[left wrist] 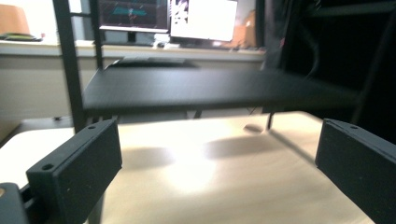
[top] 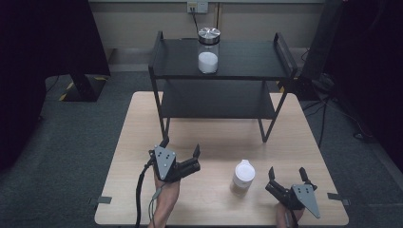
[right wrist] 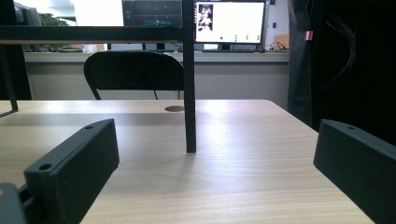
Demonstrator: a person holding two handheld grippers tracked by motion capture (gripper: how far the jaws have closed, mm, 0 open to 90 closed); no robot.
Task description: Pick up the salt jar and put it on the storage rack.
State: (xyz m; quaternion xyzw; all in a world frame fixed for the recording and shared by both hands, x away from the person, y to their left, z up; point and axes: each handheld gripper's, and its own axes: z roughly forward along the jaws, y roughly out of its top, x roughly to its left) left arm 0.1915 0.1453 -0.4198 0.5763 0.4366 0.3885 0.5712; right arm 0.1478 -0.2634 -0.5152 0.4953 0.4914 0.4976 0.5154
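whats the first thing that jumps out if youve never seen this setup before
The black two-tier rack at the far side of the table dominates, with a glass jar of white powder and a silver lid on its top shelf. Near the front edge, a small white-lidded container stands alone between the left gripper and the right gripper, both with jaws wide apart and holding nothing.
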